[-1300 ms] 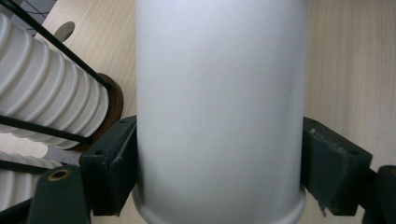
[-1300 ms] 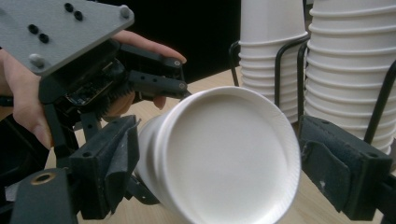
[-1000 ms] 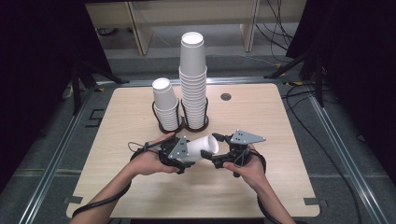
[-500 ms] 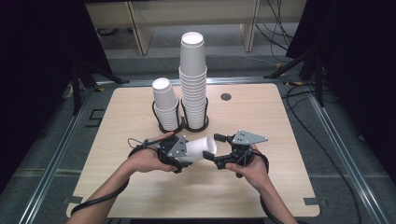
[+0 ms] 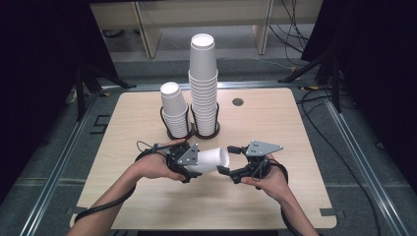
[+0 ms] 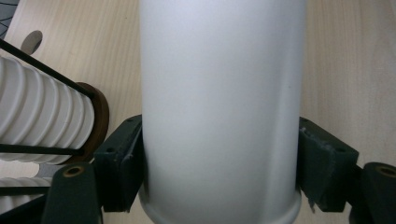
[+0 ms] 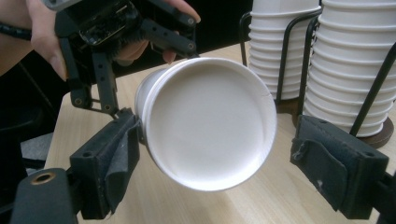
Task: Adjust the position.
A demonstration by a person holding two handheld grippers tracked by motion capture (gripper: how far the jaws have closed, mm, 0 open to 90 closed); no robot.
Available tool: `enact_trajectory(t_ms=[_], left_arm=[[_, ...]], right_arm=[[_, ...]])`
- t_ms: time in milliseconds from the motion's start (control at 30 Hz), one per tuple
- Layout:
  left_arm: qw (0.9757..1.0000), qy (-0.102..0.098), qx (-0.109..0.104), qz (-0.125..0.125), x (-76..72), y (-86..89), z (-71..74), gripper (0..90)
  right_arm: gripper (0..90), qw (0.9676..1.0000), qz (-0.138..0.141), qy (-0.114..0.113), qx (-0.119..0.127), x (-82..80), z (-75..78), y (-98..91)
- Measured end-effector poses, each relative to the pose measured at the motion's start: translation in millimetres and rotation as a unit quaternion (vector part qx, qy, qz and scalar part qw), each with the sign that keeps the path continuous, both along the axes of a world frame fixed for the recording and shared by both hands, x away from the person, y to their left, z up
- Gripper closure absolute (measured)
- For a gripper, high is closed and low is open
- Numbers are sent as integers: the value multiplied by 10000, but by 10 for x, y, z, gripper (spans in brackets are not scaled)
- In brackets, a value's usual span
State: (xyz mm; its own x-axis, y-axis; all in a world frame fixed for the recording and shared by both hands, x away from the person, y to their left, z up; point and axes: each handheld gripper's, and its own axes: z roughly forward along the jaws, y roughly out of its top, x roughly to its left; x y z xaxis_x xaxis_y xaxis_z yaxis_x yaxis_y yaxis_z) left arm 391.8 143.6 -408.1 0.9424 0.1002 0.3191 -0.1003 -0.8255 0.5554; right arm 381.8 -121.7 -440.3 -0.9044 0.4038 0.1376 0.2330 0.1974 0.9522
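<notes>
The left hand-held gripper (image 5: 194, 166) is clamped on a white paper cup (image 5: 210, 160), its two black jaws pressing the cup's sides near the rolled rim, as the left gripper view shows. The jaws have just been closing, with the cup between them. The cup lies on its side above the pale wooden counter (image 5: 275, 118), near the front middle, its flat base turned toward the right hand-held gripper (image 5: 227, 160). That gripper stands wide: in the right gripper view its padded fingers (image 7: 338, 163) sit on either side of the cup's base, the left pad just beside the cup wall, the right pad clearly apart from it, so it grips nothing.

Behind the cup, toward the middle of the counter, stand two black wire holders with brown round bases. One carries a tall stack of white paper cups (image 5: 203, 83), the other, just left of it, a short stack of white paper cups (image 5: 174, 110). A small dark round hole (image 5: 238, 102) sits in the counter to the right of the tall stack.
</notes>
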Motion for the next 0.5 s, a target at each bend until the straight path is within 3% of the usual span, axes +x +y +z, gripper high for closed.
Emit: enact_trajectory(t_ms=[100,200,233,267,433,500], left_arm=[[10000,6,56,-38,6,-4,10,261],[9999,52,113,-83,0,-12,6,262],[9999,27,128,-95,-2,-13,7,262],[9999,59,124,-98,-1,-13,8,262],[9995,127,221,-182,-12,-20,25,262],[9997,59,161,-172,-25,-27,12,262]], right_arm=[[157,9999,41,65,-70,-12,5,-3],[157,9998,107,-37,-155,1,13,-2],[156,9997,236,0,-86,3,10,14],[157,9994,218,-142,-227,14,22,3],[158,9986,394,-91,-349,22,29,30],[161,9982,442,-120,-392,37,22,44]])
